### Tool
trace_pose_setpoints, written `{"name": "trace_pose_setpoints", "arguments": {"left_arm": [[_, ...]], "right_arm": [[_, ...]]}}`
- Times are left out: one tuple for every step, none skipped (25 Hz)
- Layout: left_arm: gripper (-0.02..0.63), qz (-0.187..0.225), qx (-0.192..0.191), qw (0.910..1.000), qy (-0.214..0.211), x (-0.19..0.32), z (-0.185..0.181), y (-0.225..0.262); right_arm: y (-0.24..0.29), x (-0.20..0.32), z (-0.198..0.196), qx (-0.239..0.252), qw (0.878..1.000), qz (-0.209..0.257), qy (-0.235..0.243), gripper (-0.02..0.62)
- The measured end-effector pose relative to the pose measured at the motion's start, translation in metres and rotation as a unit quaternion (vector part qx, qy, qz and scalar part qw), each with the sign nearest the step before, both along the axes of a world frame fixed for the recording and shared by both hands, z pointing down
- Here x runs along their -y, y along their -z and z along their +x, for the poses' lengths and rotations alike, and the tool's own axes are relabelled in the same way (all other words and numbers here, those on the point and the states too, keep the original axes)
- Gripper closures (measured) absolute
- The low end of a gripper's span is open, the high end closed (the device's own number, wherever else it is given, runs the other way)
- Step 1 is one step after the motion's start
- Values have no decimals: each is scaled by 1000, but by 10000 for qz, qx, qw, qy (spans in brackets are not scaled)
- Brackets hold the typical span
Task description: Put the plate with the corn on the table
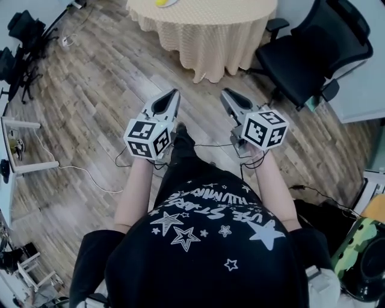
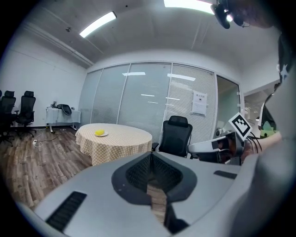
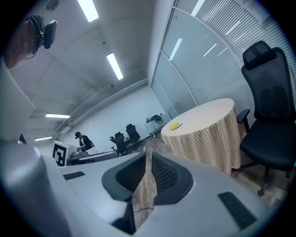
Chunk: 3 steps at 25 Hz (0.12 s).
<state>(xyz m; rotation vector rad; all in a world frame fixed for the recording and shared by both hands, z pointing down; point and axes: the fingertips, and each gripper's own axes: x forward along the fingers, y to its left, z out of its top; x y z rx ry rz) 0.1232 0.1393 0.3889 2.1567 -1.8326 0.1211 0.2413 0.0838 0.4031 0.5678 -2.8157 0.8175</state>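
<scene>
The plate with the corn (image 1: 163,2) sits on the round counter (image 1: 207,27) with the checked cloth, far in front of me. It is straight ahead of my left gripper (image 1: 174,94), which is nearer than my right gripper (image 1: 225,94). Both pairs of fingers are pressed together on nothing. I cannot read the words on my shirt (image 1: 204,240).

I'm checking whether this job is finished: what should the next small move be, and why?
Probably just lower both to rest. The plate with the corn already sits on the table, while the left gripper and right gripper are shut, empty and well short of it.
</scene>
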Motion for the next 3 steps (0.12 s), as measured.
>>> {"name": "trace_pose_setpoints", "arguments": {"left_arm": [[597, 14, -1, 10000, 5, -8, 0, 5], [597, 27, -6, 10000, 13, -15, 0, 11], [597, 42, -12, 10000, 23, -22, 0, 16]], "right_arm": [[5, -7, 0, -9, 10000, 11, 0, 540], [11, -14, 0, -18, 10000, 21, 2, 540], [17, -21, -1, -29, 10000, 33, 6, 540]]}}
